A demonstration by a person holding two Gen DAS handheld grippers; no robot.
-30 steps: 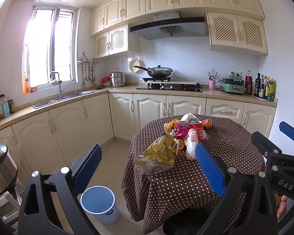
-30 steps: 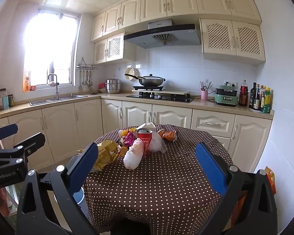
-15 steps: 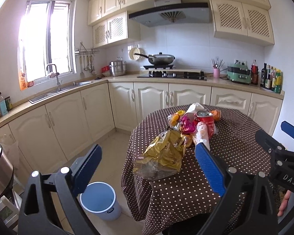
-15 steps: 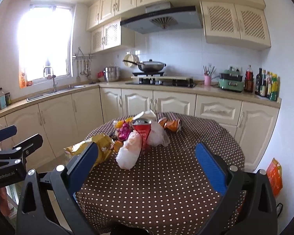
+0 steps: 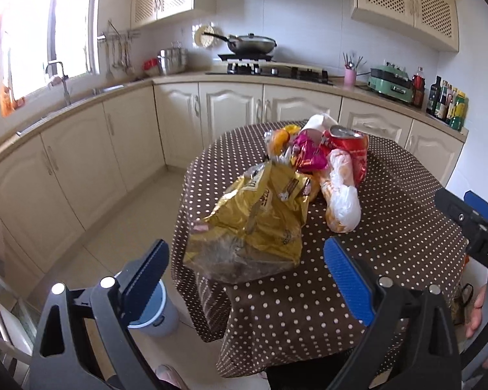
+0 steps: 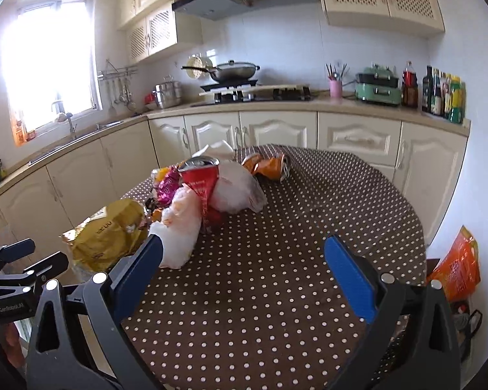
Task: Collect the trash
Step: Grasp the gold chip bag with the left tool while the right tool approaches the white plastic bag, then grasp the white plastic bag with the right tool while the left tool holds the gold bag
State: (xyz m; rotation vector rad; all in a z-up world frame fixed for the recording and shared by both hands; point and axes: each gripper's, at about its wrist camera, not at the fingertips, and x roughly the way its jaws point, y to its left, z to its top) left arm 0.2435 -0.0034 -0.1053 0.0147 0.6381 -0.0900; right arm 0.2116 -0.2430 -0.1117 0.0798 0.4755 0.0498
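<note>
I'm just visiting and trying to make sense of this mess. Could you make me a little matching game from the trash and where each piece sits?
Things:
1. yellow bag
2. red can
3. orange can
4. bin

Places:
A. on the floor beside the table
B. lying on its side at the far end of the pile
C. hanging over the table edge
D. upright in the pile

Pairs: 1-C, 2-D, 3-B, 4-A
</note>
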